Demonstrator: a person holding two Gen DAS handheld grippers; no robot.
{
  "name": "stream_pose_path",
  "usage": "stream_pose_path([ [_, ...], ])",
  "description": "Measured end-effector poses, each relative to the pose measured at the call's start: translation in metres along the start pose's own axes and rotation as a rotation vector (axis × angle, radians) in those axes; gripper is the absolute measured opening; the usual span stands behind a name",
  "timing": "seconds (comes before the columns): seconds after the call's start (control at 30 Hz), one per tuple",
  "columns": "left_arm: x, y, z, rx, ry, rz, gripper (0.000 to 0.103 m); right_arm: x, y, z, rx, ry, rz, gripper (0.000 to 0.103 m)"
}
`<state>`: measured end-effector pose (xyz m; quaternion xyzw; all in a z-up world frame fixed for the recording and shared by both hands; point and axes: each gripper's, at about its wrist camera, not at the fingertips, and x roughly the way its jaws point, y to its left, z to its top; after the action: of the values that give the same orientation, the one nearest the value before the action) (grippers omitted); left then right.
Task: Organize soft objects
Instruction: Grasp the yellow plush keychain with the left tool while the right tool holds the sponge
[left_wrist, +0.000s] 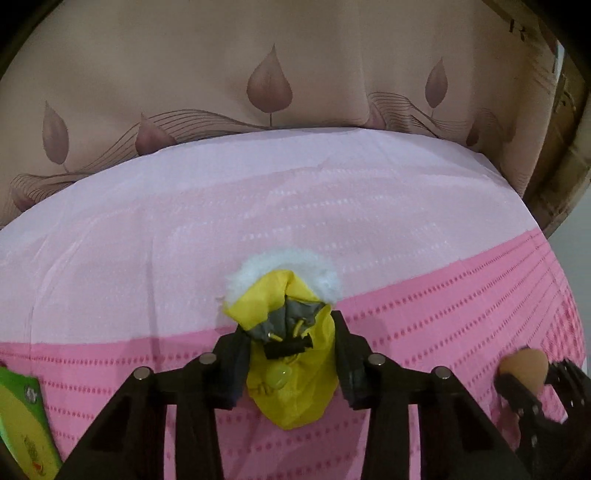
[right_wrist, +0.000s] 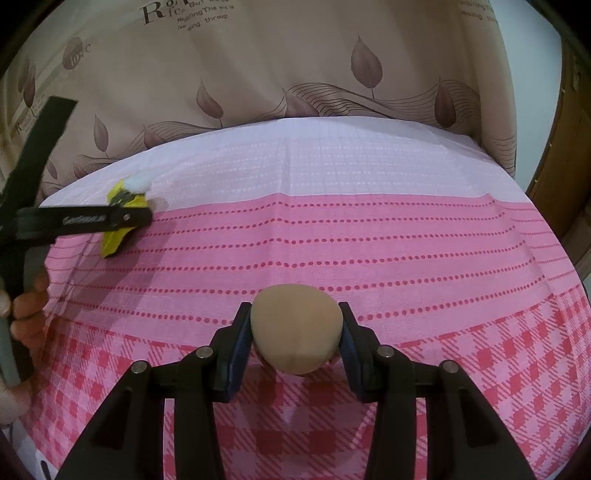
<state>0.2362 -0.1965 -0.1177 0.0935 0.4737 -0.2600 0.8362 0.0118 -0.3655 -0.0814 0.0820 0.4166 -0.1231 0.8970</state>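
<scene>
Holding small yellow fabric toy with white fluffy trim (left_wrist: 291, 354) in left tool (left_wrist: 290, 354), long axis along fingers, over pink patterned bed sheet (left_wrist: 406, 295). Right tool (right_wrist: 295, 336) clamped tan egg-shaped sponge (right_wrist: 295, 332), well apart rightward.

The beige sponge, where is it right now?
The beige sponge sits clamped in the right claw, centre of the right wrist view, above the pink cloth.
</scene>
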Motion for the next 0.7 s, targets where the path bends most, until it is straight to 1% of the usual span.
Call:
stream_pose_path([
  [0.13, -0.011, -0.003, -0.012, 0.004, 0.001, 0.02, 0.038, 0.001, 0.001, -0.001, -0.007, 0.001, -0.009, 0.041],
  [0.2, -0.024, -0.005, -0.019, 0.012, -0.01, 0.038, 0.038, 0.002, 0.002, 0.0, -0.008, 0.002, -0.011, 0.041],
  [0.3, -0.043, -0.005, -0.028, 0.007, -0.024, 0.041, 0.038, 0.003, 0.002, 0.0, -0.01, 0.004, -0.014, 0.041],
  [0.43, -0.078, -0.005, -0.042, 0.019, -0.056, 0.075, 0.038, 0.003, 0.002, 0.0, -0.013, 0.005, -0.017, 0.041],
  [0.53, -0.1, -0.003, -0.053, 0.018, -0.075, 0.079, 0.038, 0.003, 0.003, 0.0, -0.015, 0.006, -0.02, 0.042],
  [0.6, -0.118, -0.002, -0.06, 0.02, -0.089, 0.101, 0.038, 0.004, 0.003, -0.001, -0.019, 0.006, -0.025, 0.042],
  [0.7, -0.143, 0.003, -0.072, 0.03, -0.113, 0.11, 0.038, 0.004, 0.004, -0.001, -0.022, 0.005, -0.028, 0.042],
])
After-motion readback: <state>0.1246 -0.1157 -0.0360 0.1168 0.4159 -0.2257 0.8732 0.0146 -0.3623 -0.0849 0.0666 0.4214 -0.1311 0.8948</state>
